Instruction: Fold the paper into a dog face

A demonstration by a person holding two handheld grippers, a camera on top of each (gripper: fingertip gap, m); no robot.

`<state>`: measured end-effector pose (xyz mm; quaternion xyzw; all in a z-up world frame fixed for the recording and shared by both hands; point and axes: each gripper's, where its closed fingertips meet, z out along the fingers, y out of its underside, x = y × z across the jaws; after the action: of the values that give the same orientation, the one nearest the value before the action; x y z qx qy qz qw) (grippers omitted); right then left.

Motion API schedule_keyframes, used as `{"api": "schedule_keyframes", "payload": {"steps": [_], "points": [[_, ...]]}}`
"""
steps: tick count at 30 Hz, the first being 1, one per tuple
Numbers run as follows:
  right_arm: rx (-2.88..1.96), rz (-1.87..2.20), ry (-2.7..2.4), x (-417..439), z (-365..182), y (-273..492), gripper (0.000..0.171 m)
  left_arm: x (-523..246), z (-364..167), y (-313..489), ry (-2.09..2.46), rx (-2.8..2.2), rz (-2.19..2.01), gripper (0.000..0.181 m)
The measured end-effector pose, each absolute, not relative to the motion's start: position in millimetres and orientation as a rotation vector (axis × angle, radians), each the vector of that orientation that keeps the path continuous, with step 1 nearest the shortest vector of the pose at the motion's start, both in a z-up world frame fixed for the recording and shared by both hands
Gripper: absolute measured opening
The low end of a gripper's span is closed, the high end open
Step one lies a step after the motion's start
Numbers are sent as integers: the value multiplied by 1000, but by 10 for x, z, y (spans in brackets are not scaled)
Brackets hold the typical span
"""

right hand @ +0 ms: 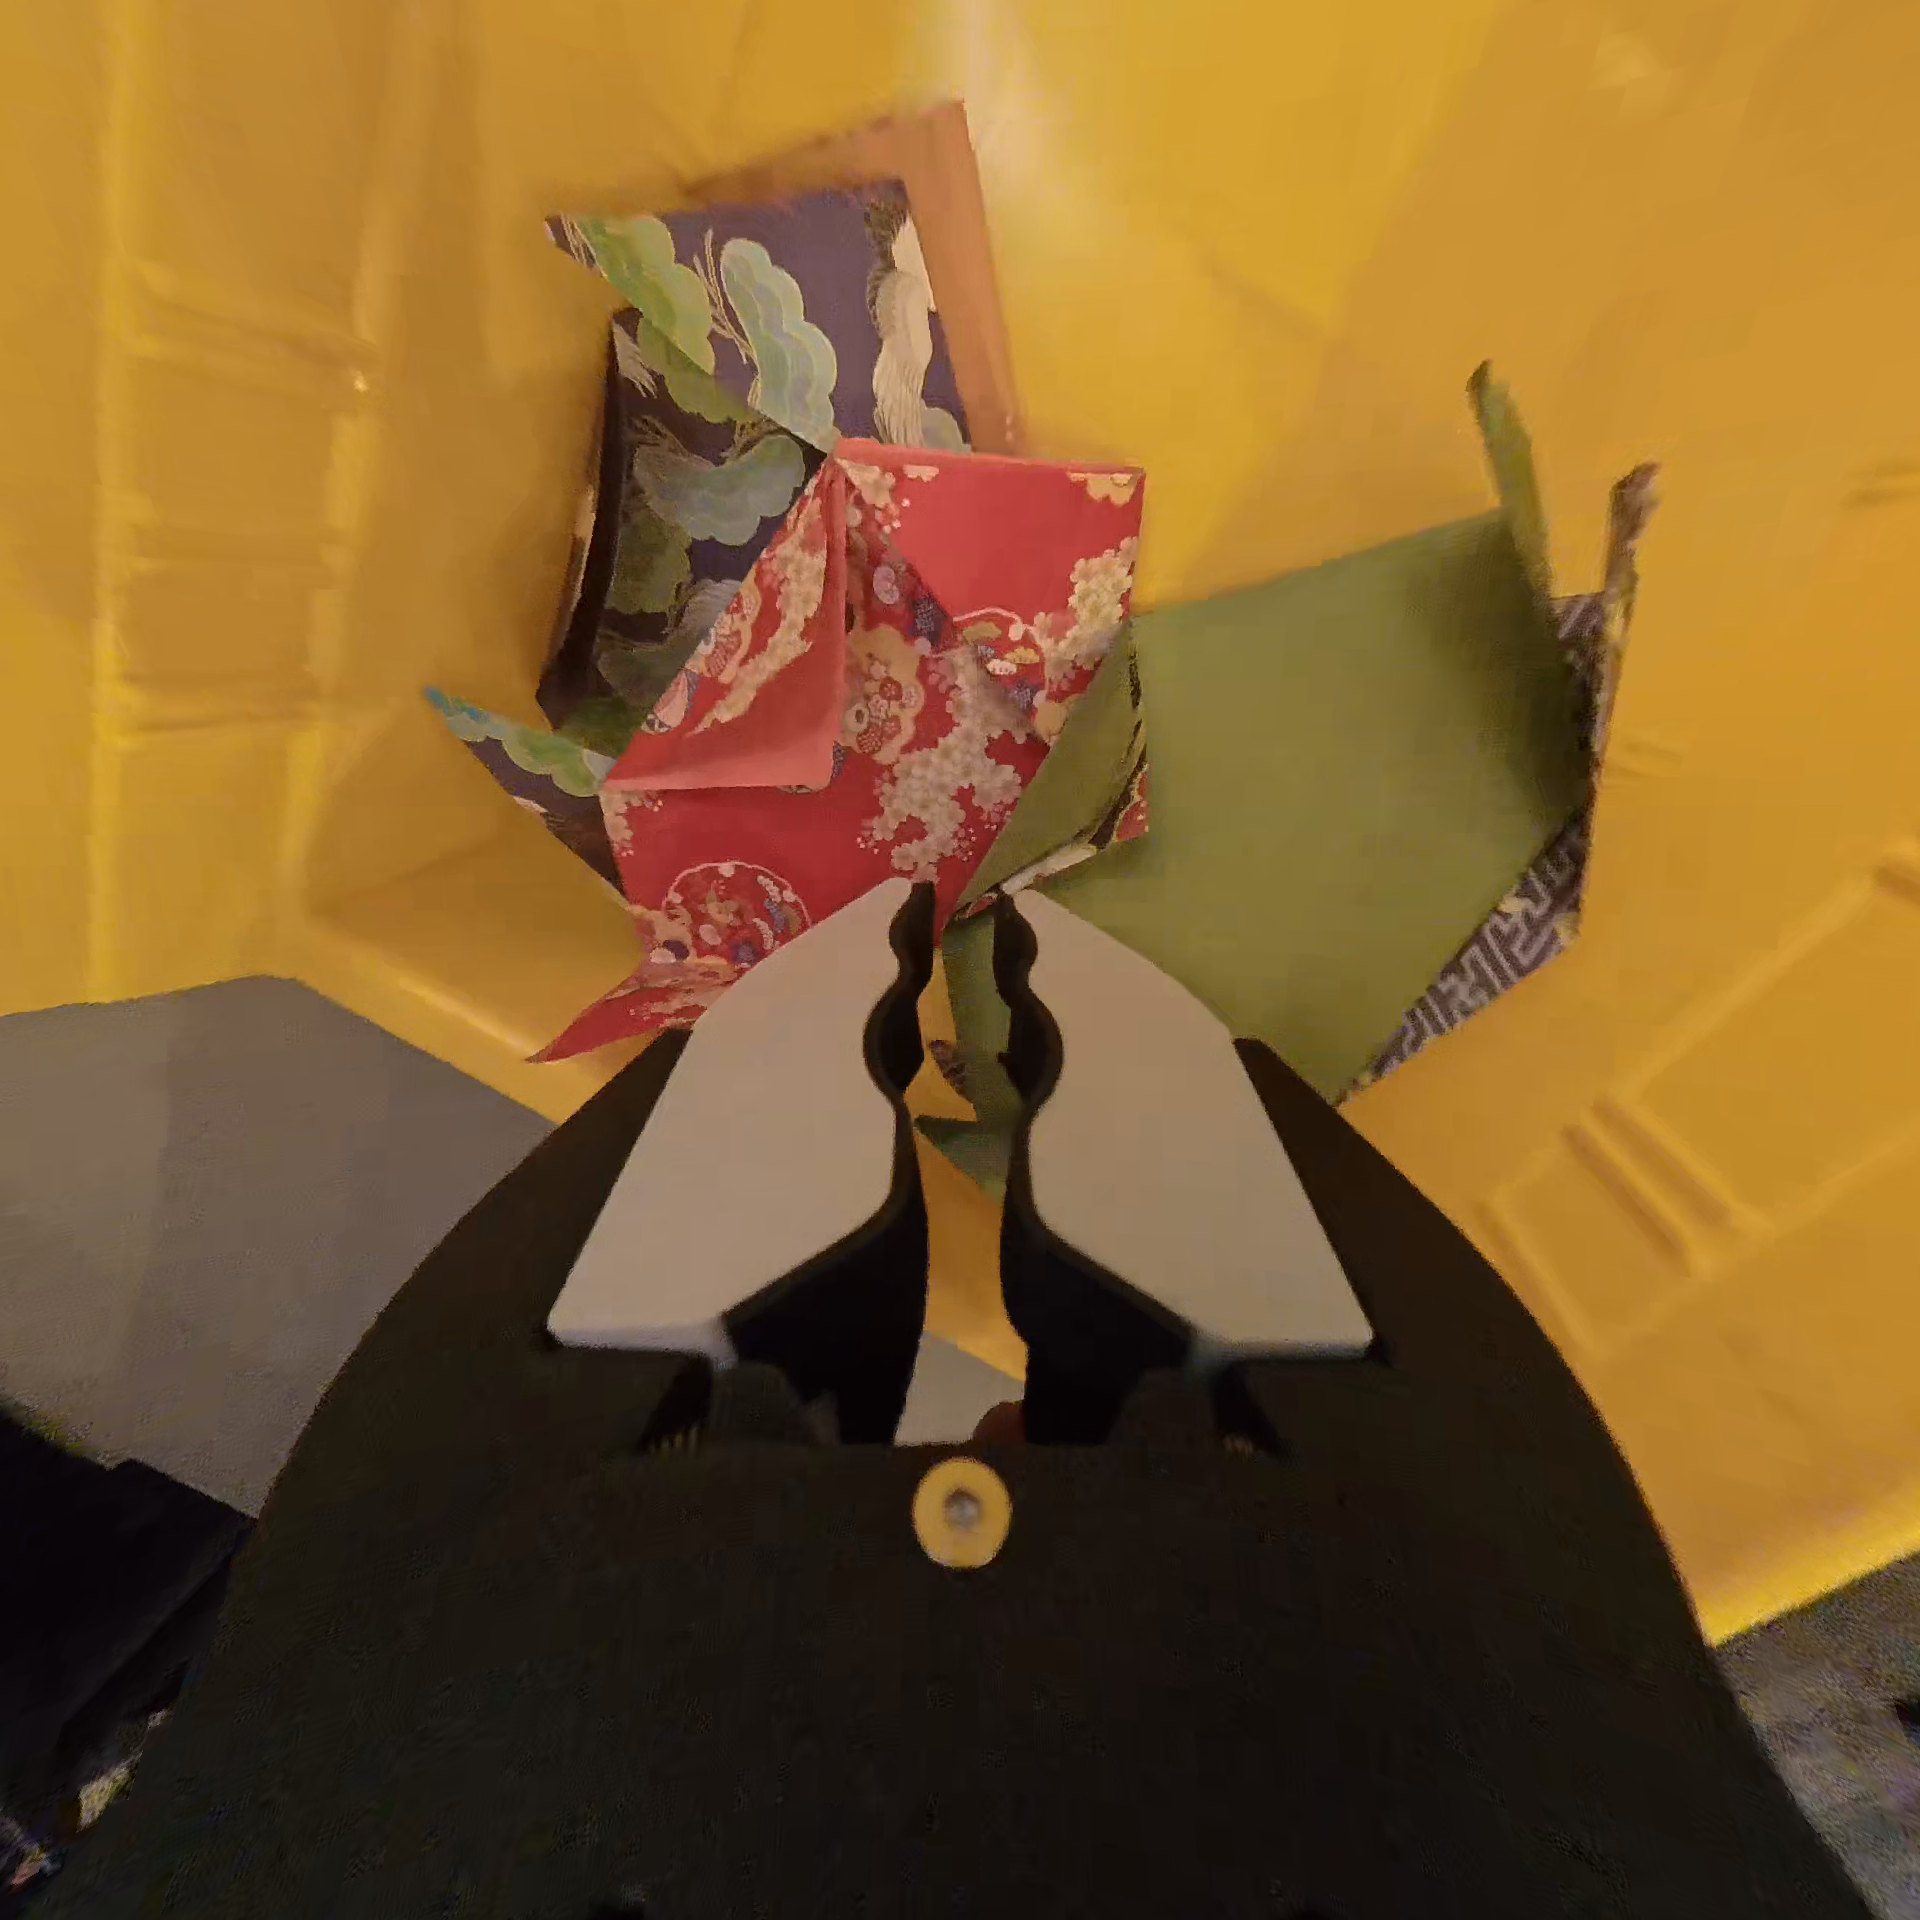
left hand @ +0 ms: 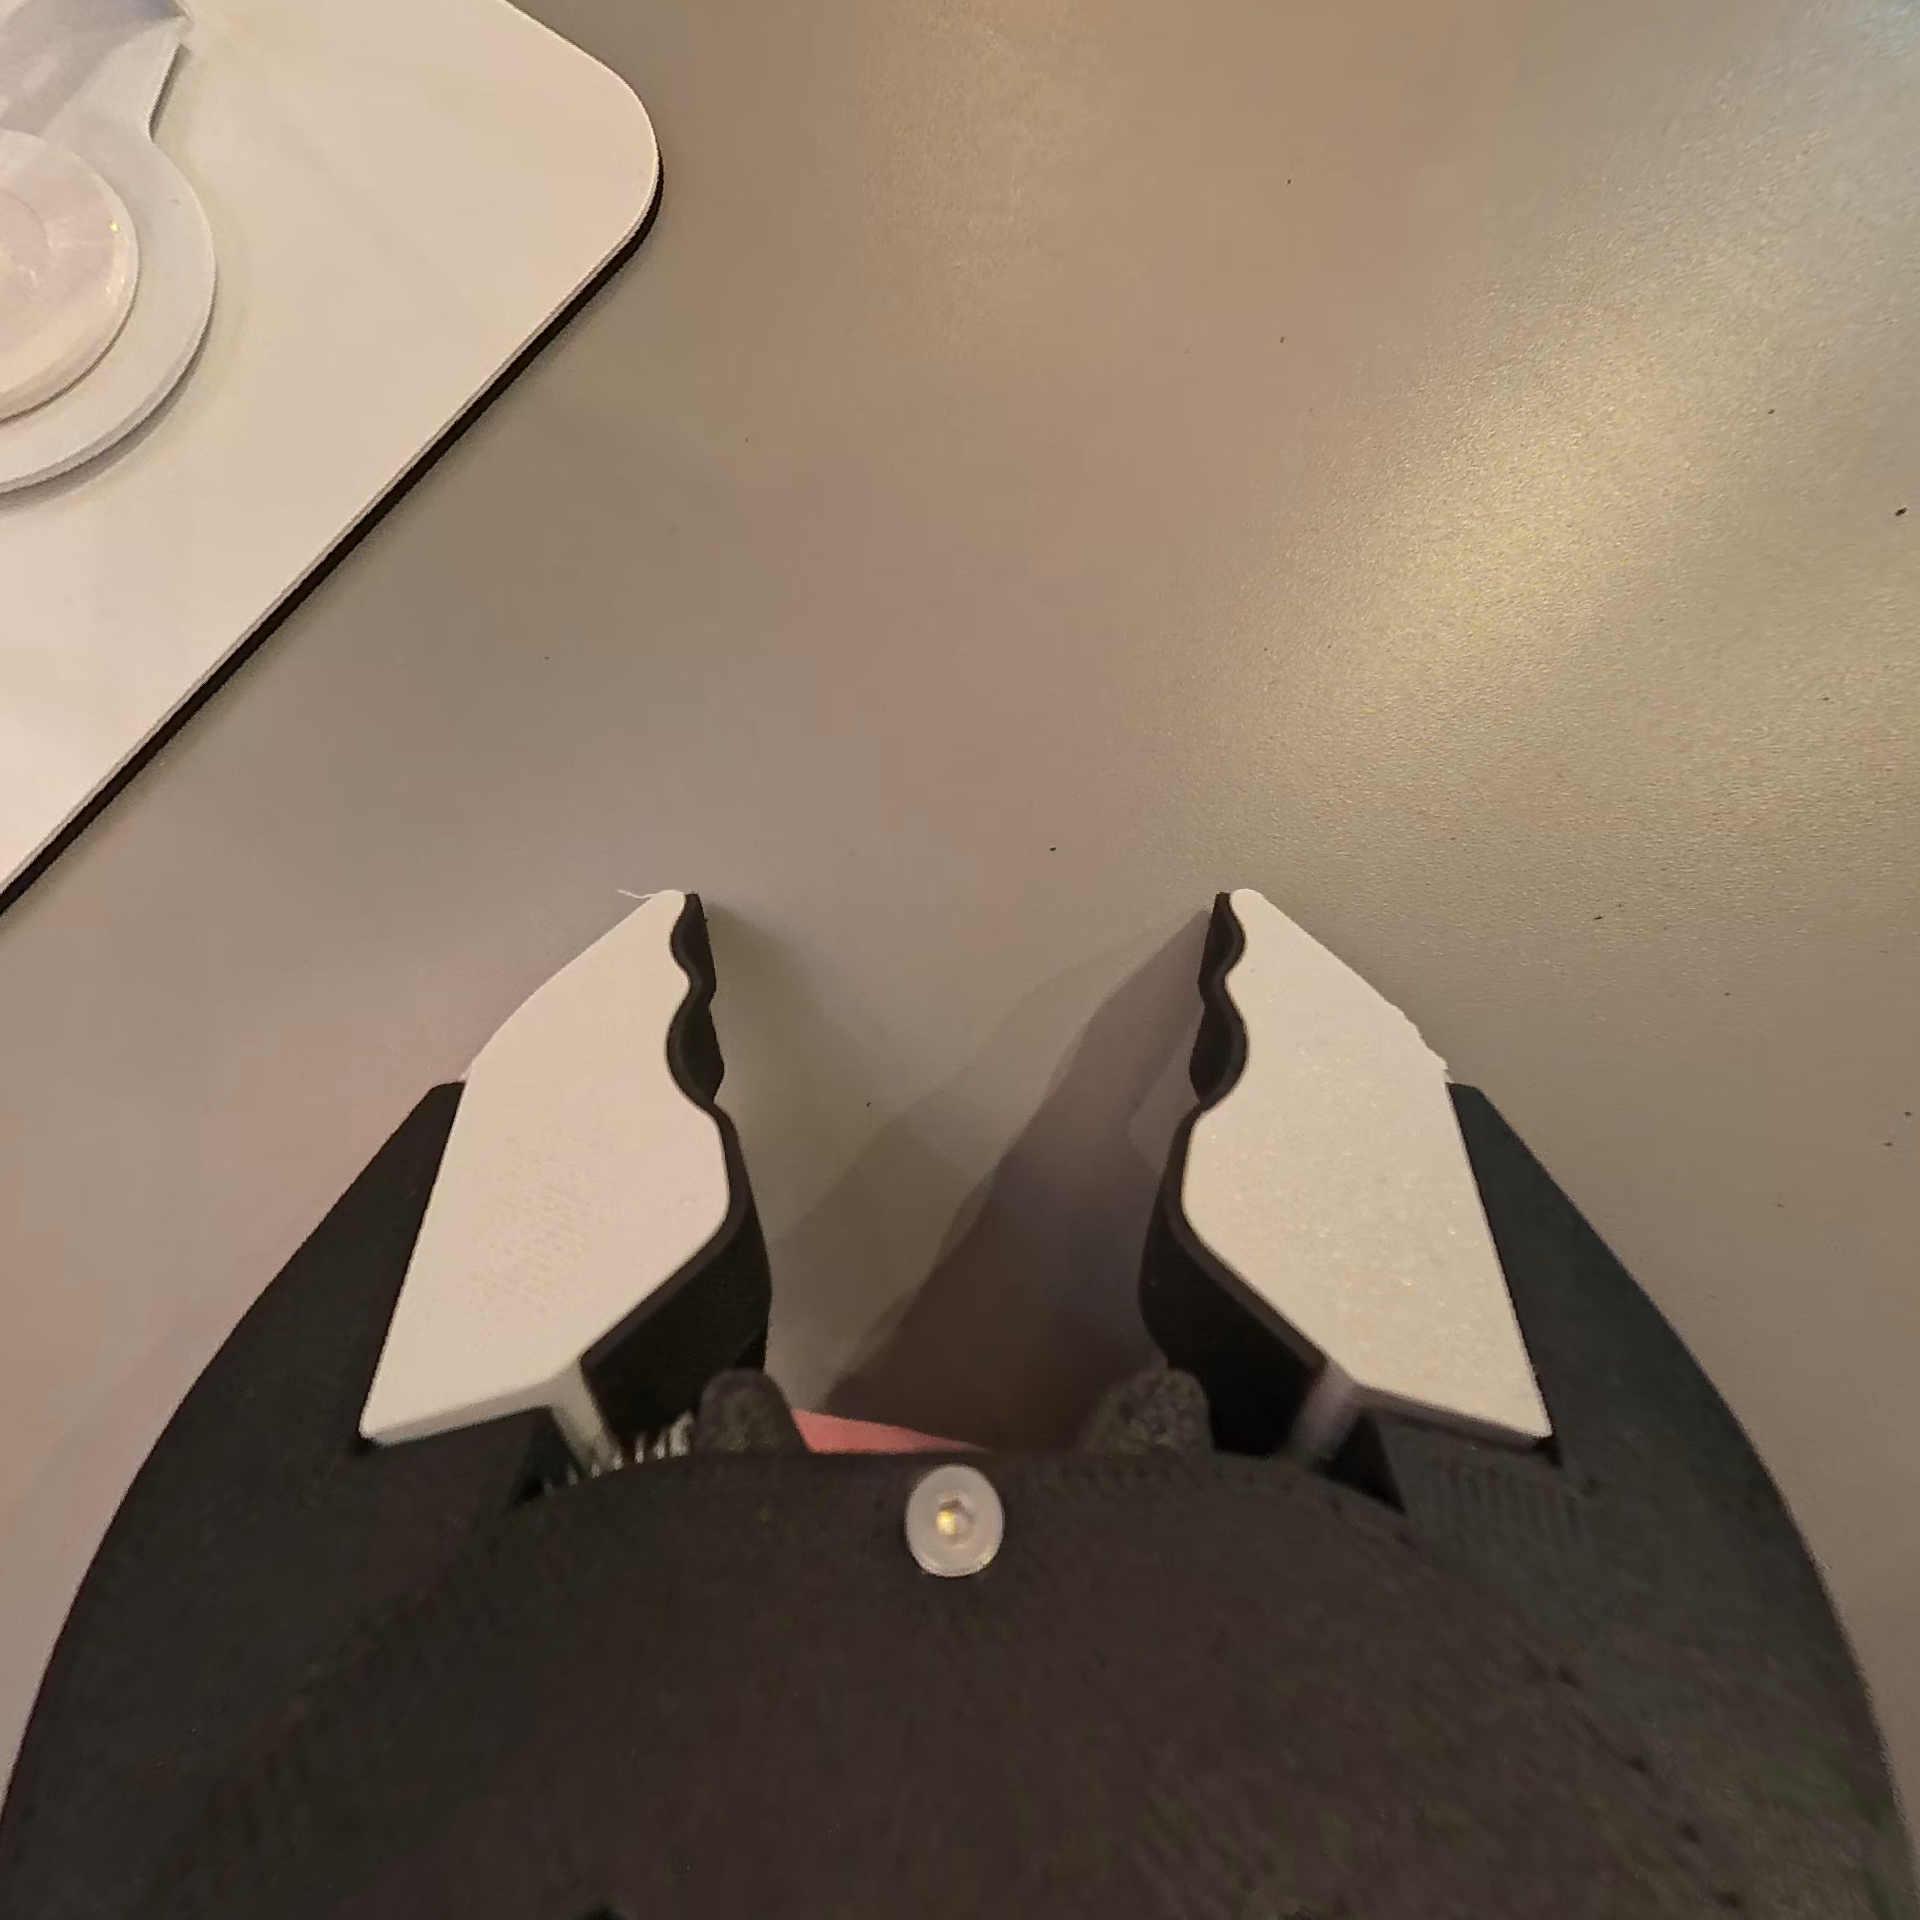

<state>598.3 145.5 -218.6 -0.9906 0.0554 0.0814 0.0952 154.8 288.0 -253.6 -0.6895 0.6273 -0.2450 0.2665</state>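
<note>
Yellow bin (right hand: pixel 1558 260) holds the folded papers, piled against its inner wall. Three pieces visible: navy paper with green clouds and white cranes (right hand: pixel 748 416) at the back, leaning on the wall with a tan sheet (right hand: pixel 971 239) behind it; red floral folded paper (right hand: pixel 914 707) in front, centre; green folded paper (right hand: pixel 1330 769) on the right, patterned navy-and-white reverse showing along its edges. Red overlaps the navy piece, green overlaps the red's right side.

Right hand-held gripper (right hand: pixel 956 925) is over the bin, pointing into it, fingers nearly together with a narrow gap. A green flap runs down between the two black pads. Cannot tell whether the pads actually pinch it or the flap just sits in the gap; the picture is motion-blurred there. Tips sit at the lower edge of the red piece, where it meets the green.

Grey table (right hand: pixel 208 1143) shows at lower left of the right wrist view, beside the bin's edge.

Left hand-held gripper (left hand: pixel 961 914) is well away from the bin, hovering low over bare grey table, angled down at it. Fingers spread wide, nothing between them. White mat (left hand: pixel 395 343) with rounded corner and dark edge lies at upper left; a white round-ended plate with a clear dome (left hand: pixel 52 291) rests on it, cut off by the frame.
</note>
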Motion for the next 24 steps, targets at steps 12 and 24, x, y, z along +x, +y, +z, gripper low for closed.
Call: {"api": "schedule_keyframes", "payload": {"steps": [12,24], "points": [[-2854,64,165,6050,-1742,1368,26,1548,-2534,2881,1693,-1862,-661,89],[-3066,150,294,6086,-2450,1289,15,1548,-2534,2881,1693,-1862,-661,89]]}}
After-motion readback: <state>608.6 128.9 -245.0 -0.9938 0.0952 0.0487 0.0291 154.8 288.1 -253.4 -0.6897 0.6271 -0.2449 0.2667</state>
